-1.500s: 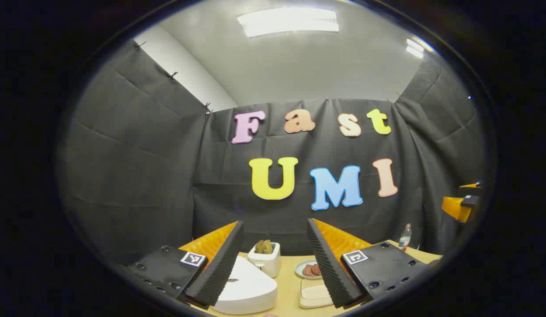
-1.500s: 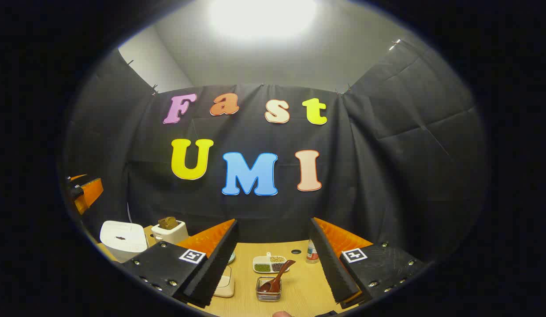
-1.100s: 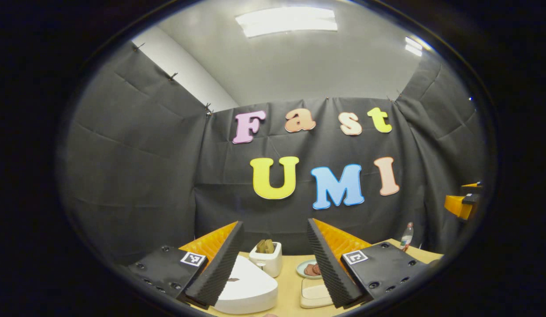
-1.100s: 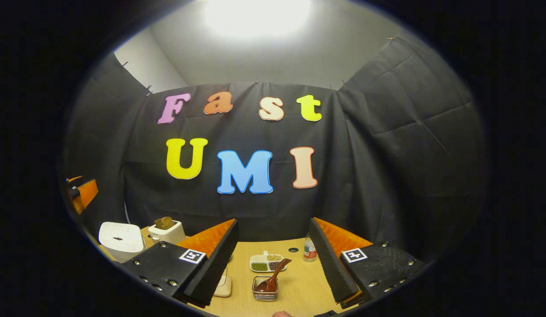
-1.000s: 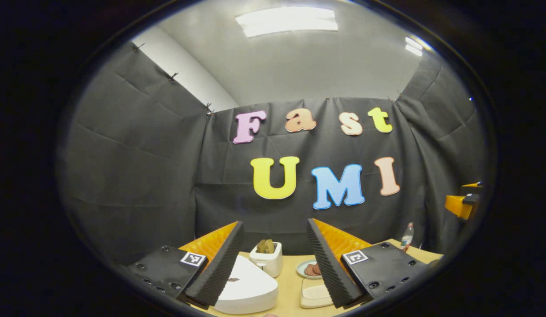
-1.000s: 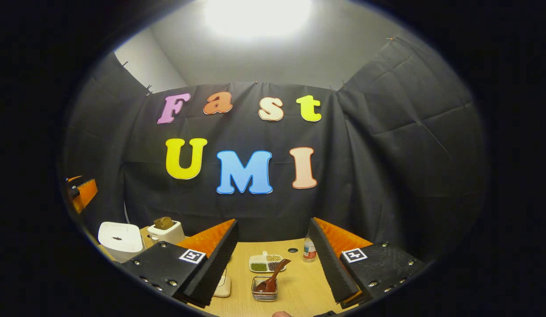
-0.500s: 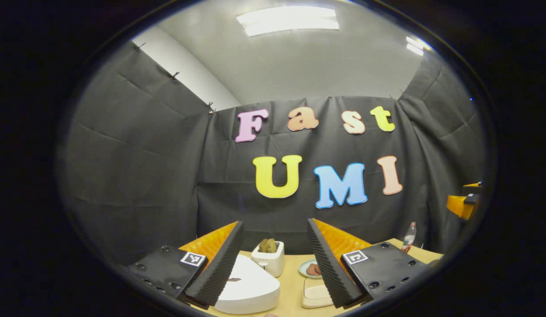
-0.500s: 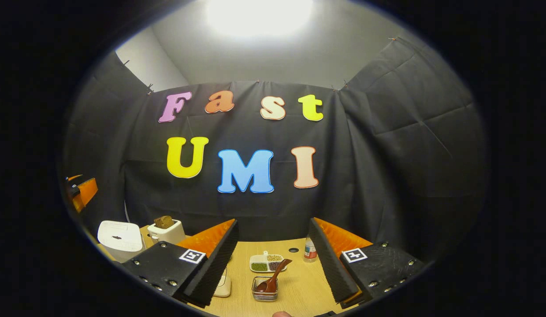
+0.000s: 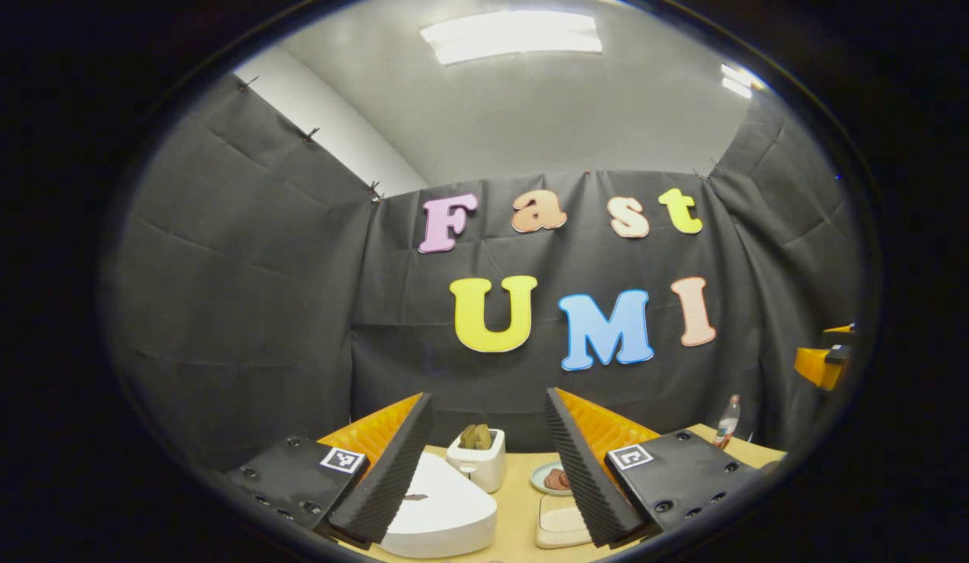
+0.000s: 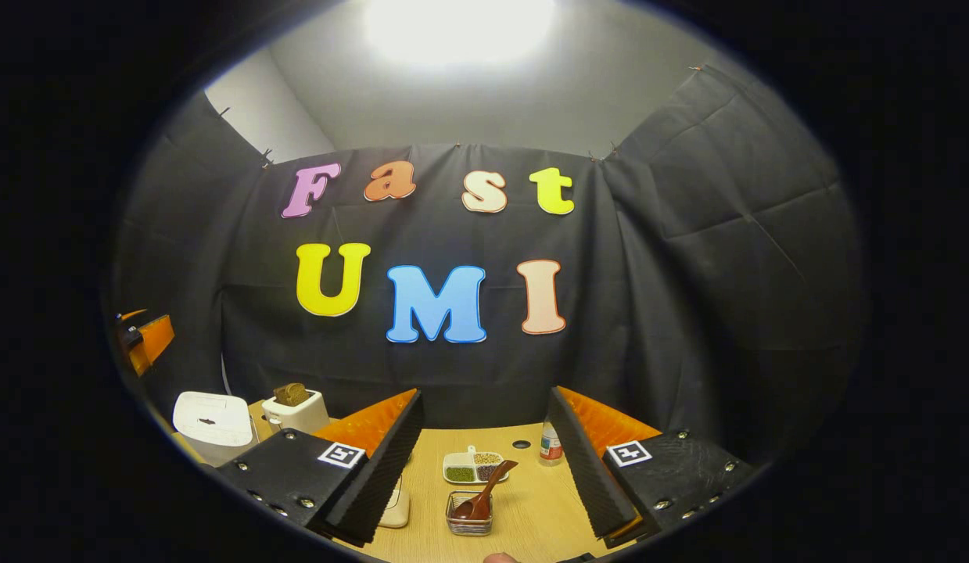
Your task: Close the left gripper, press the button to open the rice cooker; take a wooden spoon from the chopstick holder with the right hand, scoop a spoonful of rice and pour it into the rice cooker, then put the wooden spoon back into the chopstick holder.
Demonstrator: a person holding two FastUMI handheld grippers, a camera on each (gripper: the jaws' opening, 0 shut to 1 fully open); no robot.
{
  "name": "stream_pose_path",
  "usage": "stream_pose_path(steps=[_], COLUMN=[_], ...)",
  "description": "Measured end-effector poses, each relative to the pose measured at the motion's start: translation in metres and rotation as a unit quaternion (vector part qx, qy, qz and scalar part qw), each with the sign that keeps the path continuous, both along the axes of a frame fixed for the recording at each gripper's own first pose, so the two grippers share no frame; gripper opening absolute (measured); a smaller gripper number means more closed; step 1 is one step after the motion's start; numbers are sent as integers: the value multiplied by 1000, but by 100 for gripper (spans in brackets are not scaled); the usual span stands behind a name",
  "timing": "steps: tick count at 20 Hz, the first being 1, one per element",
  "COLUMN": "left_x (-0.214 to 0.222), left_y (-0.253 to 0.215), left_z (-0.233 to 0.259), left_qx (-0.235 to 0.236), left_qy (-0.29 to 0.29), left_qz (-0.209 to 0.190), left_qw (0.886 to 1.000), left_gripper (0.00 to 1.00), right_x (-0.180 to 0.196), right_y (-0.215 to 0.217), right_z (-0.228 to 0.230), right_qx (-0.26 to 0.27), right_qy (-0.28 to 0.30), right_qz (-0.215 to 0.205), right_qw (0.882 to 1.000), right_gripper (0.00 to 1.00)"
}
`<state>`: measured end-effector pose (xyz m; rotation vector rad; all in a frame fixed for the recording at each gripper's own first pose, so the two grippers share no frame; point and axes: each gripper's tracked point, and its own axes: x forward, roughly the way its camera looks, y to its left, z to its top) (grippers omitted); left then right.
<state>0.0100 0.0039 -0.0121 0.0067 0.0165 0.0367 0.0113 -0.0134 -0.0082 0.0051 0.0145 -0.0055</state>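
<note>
Left gripper view: over 1.5 s the toaster (image 9: pixel 475 462) has shifted rightward relative to the rice cooker (image 9: pixel 439 510), and the small plate (image 9: pixel 553 478) now sits partly behind the right-hand finger (image 9: pixel 590 477). The bottle (image 9: pixel 726 422) has moved slightly right and up.

Right gripper view: the chopstick holder (image 10: pixel 468 514) with the wooden spoon (image 10: pixel 482 493) sits a little lower and further left than 1.5 s ago; rice cooker (image 10: pixel 213 426) likewise drifted left.
</note>
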Motion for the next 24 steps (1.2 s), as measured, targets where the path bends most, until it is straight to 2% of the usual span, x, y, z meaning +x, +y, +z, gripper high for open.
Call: stream_pose_path(steps=[3, 4, 11, 13, 15, 21, 22, 24], left_x=[4, 5, 15, 18, 22, 45, 50, 59], left_y=[2, 2, 13, 29, 37, 72, 78, 91], left_z=[-5, -5, -6, -9, -14, -41, -49, -69], left_qx=[4, 6, 15, 16, 9, -5, -5, -6], left_qy=[8, 9, 10, 14, 19, 44, 50, 67], left_qz=[3, 4, 15, 38, 48, 64, 66, 71], left_qw=[1000, 1000, 1000, 999, 999, 997, 997, 995], left_gripper=[99, 94, 37, 20, 9, 8, 11, 8], right_x=[2, 2, 7, 7, 9, 9, 9, 8], right_y=[0, -1, 1, 2, 2, 4, 5, 7], right_z=[-1, -2, -2, -2, -1, -1, -1, -2], right_qx=[0, 0, 0, 0, -2, -6, -7, -11], right_qy=[1, 1, 1, 0, -3, -1, 0, 2], right_qz=[1, 1, 3, 4, 4, 0, -1, -2], right_qw=[1000, 1000, 1000, 1000, 1000, 1000, 1000, 1000], right_gripper=[97, 97, 97, 97, 97, 97, 97, 97])
